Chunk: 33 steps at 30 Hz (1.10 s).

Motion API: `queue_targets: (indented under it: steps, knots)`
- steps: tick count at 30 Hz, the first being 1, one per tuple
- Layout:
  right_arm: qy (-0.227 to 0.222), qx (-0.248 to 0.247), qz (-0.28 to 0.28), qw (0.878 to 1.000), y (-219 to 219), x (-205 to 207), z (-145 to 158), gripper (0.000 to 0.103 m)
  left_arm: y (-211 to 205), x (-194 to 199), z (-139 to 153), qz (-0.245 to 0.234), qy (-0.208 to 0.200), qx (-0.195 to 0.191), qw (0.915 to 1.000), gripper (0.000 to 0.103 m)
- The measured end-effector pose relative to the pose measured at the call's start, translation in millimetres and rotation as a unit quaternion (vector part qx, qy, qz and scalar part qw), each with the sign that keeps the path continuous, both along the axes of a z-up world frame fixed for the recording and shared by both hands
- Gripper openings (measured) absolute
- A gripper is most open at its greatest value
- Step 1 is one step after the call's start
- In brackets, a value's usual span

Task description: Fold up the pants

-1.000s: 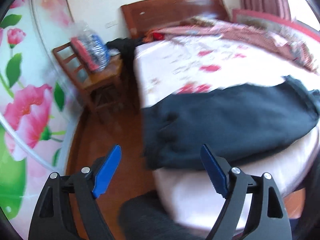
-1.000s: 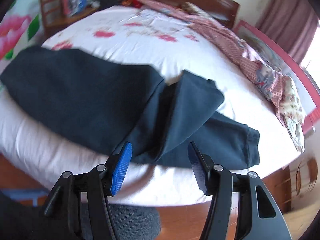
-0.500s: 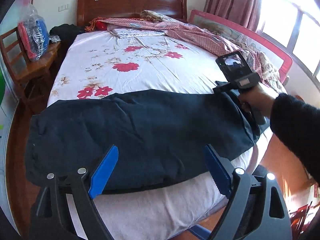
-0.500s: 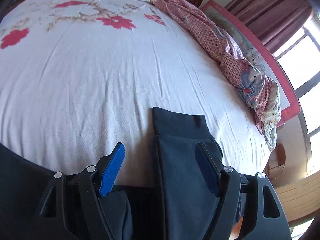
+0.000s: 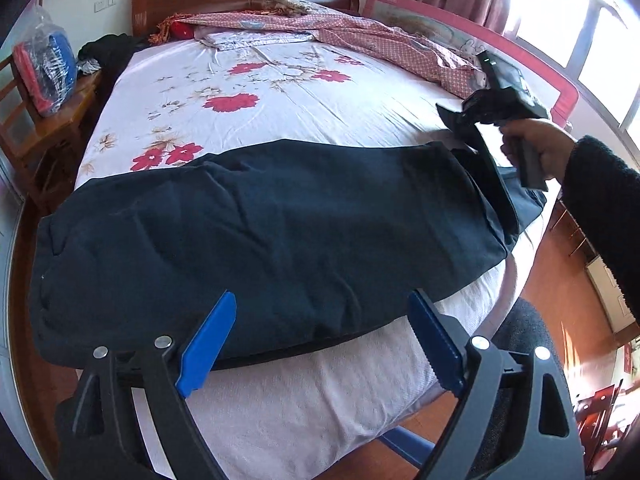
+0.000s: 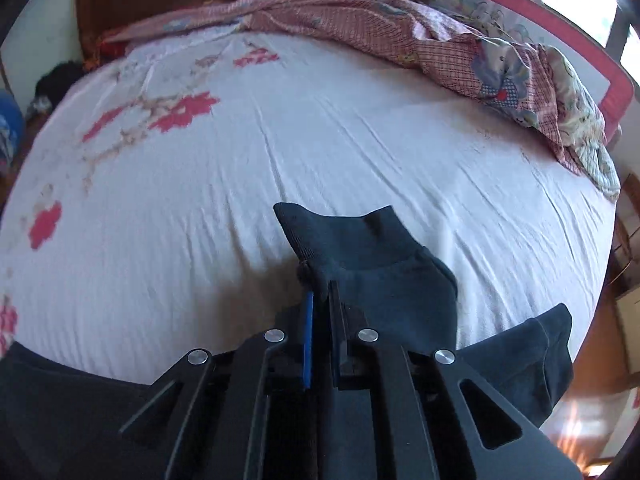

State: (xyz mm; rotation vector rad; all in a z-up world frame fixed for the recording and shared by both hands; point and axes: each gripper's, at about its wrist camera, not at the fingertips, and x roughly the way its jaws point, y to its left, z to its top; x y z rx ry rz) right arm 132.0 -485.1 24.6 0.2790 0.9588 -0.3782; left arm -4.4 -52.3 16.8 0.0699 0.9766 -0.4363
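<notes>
Since a second ago: both cameras swung from the floor side to look across the bed [image 5: 360, 92], and my right gripper [image 6: 320, 300] went from gaping to clamped on a cuff.
Pants [image 5: 260, 232]: dark, lying crosswise along the near edge of the bed, long axis left to right, waist end at my left, leg cuffs at my right.
Cuff [image 6: 344, 236]: lifted off the sheet, sticking up past the right fingertips; second cuff lies flat further right.
Right gripper: jaws shut tight on that cuff fabric.
Left gripper [image 5: 320, 340]: wide open, nothing between the jaws, hanging just off the pants' near edge, about mid-length.
Nearer hand: right for the cuffs, left for the waist.
Next, I reckon: carry the cuff leftward towards the waist.
</notes>
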Motion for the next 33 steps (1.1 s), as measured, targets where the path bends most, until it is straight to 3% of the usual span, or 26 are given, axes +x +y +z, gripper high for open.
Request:
queue_targets:
  steps: [3, 8, 11, 17, 21, 23, 26, 28, 29, 30, 31, 33]
  knots:
    - [-0.075, 0.065, -0.043, 0.994, -43.3, -48.4, 31.4, 0.005, -3.9, 1.0, -1.2, -0.004, 0.005, 0.005, 1.0, 0.088]
    - [-0.126, 0.099, -0.103, 0.982, -100.2, -128.3, 36.7, 0.005, -17.2, 1.1, -5.5, -0.019, 0.011, 0.019, 0.9996, 0.088]
    - [-0.129, 0.112, -0.137, 0.976, -122.2, -168.7, 10.9, 0.005, -26.7, -1.6, -5.7, -0.031, 0.009, 0.032, 0.9989, 0.088]
    - [-0.162, 0.182, -0.226, 0.943, -147.0, -236.9, -54.8, 0.005, -37.2, -6.8, -3.9, -0.047, 0.002, 0.062, 0.997, 0.088]
    - [-0.186, 0.21, -0.257, 0.925, -150.4, -257.9, -72.7, 0.005, -37.7, -6.1, -3.1, -0.043, 0.004, 0.072, 0.9965, 0.088]
    - [-0.188, 0.215, -0.264, 0.921, -151.9, -260.6, -75.9, 0.005, -37.7, -5.8, -2.0, -0.041, 0.003, 0.076, 0.9963, 0.088]
    - [-0.175, 0.253, -0.299, 0.903, -159.5, -266.2, -98.5, 0.006, -37.4, -6.5, 1.1, -0.041, -0.004, 0.074, 0.9965, 0.088]
    - [-0.164, 0.267, -0.332, 0.89, -162.6, -272.7, -113.4, 0.034, -36.7, -7.0, 1.9, -0.038, -0.01, 0.076, 0.9964, 0.088]
    - [-0.196, 0.287, -0.339, 0.874, -162.6, -281.1, -115.5, 0.054, -36.1, -7.4, 1.3, -0.036, -0.011, 0.079, 0.9962, 0.088]
    - [-0.233, 0.311, -0.339, 0.856, -162.2, -289.4, -117.2, 0.058, -33.9, -7.7, 0.2, -0.032, -0.011, 0.082, 0.996, 0.088]
    - [-0.248, 0.321, -0.345, 0.847, -161.7, -294.7, -118.3, 0.058, -31.1, -8.7, -1.1, -0.026, -0.009, 0.082, 0.9962, 0.088]
    - [-0.269, 0.338, -0.332, 0.838, -162.0, -296.0, -121.7, 0.063, -23.3, -10.9, -7.7, -0.011, 0.01, 0.071, 0.9974, 0.089]
